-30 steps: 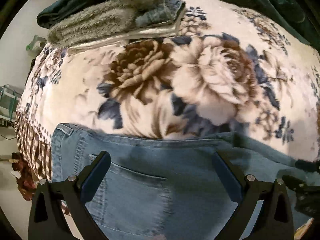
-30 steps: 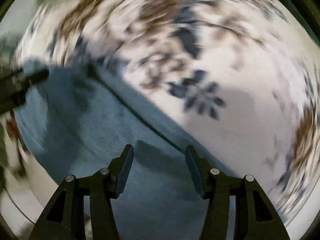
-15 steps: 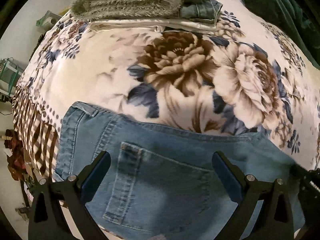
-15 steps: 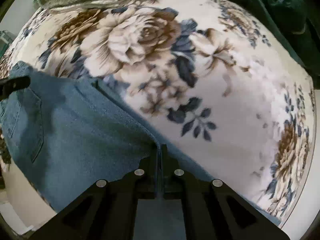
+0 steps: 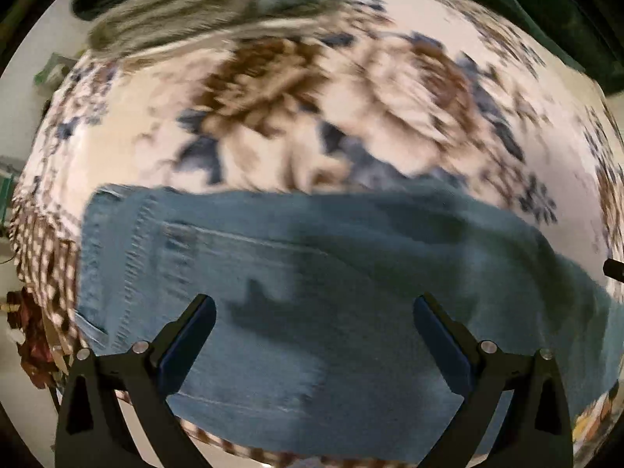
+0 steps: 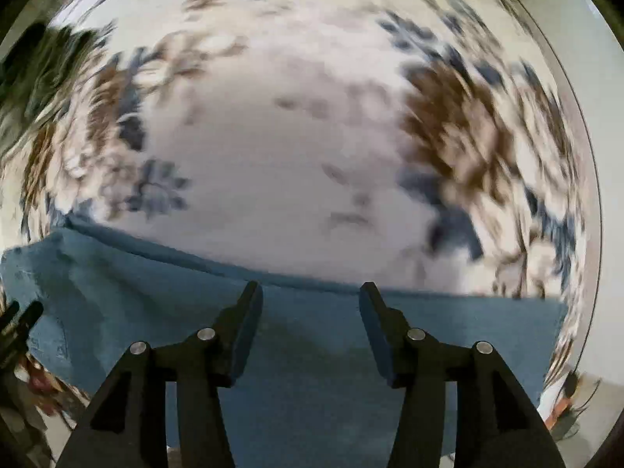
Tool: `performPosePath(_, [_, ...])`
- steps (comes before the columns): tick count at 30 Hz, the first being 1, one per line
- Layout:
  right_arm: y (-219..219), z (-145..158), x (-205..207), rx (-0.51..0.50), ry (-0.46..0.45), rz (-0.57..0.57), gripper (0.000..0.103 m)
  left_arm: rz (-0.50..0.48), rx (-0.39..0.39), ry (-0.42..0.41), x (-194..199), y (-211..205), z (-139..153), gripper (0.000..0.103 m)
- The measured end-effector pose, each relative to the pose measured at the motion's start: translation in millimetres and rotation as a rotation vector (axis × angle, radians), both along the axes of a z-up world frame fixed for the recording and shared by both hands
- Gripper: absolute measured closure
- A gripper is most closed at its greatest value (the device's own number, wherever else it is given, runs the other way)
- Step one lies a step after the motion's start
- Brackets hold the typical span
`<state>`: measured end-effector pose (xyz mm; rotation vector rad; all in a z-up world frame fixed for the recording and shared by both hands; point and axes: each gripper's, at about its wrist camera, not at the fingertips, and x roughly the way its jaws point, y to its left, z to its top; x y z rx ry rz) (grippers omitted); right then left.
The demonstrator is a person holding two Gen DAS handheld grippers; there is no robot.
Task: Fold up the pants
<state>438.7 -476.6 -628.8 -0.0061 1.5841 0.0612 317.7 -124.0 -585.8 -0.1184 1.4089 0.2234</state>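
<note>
Blue jeans point(image 5: 312, 265) lie flat along the near edge of a floral blanket point(image 5: 273, 124), waistband at the left. My left gripper point(image 5: 314, 316) is wide open and empty above the seat of the jeans. In the right wrist view the jeans point(image 6: 312, 351) run across the bottom, with a leg end at the right. My right gripper point(image 6: 310, 296) is open and empty over the jeans' far edge. Both views are motion-blurred.
A pile of folded clothes point(image 5: 187, 11) sits at the far left of the bed. Dark green fabric point(image 5: 526, 7) lies at the far right. The bed's near edge with a checked border point(image 5: 39, 257) drops off at the left.
My right gripper, shut on the jeans half a second ago, has opened and let go, and swung right. My left gripper stays open and has shifted over the jeans.
</note>
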Motion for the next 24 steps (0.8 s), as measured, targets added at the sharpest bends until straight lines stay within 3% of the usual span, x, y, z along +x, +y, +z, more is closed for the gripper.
performPosePath(2, [-6, -13, -4, 0.022, 0.053, 0.063, 0.049, -0.022, -0.009, -0.001, 0, -17, -2, 0.000])
performPosePath(5, [5, -30, -13, -0.079, 0.068, 0.210, 0.051, -0.061, 0.002, -0.002, 5, -38, -5, 0.000])
performPosePath(7, [11, -40, -18, -0.130, 0.040, 0.252, 0.102, -0.079, 0.017, 0.000, 9, -49, -10, 0.000])
performPosePath(10, [-6, -39, -15, -0.219, -0.045, 0.163, 0.103, -0.107, 0.047, 0.012, 13, -62, -19, 0.000])
performPosePath(11, [-16, -39, -13, -0.217, -0.054, 0.119, 0.103, -0.113, 0.053, 0.013, 14, -65, -20, 0.000])
performPosePath(13, [-38, -37, -14, -0.116, -0.029, 0.018, 0.103, -0.126, 0.071, 0.019, 14, -70, -23, 0.000])
performPosePath(16, [-78, -18, -31, 0.029, -0.008, -0.140, 0.089, -0.140, 0.060, 0.032, 9, -77, -21, 0.000])
performPosePath(18, [-112, 2, -57, 0.088, -0.060, -0.264, 0.039, -0.147, 0.029, 0.029, 1, -86, -15, 0.000])
performPosePath(19, [-133, 12, -78, 0.119, -0.085, -0.348, 0.032, -0.152, 0.006, 0.028, -2, -91, -12, 0.000])
performPosePath(24, [-231, 20, -197, 0.208, -0.169, -0.769, 0.029, -0.202, -0.076, 0.037, -22, -135, -13, 0.000])
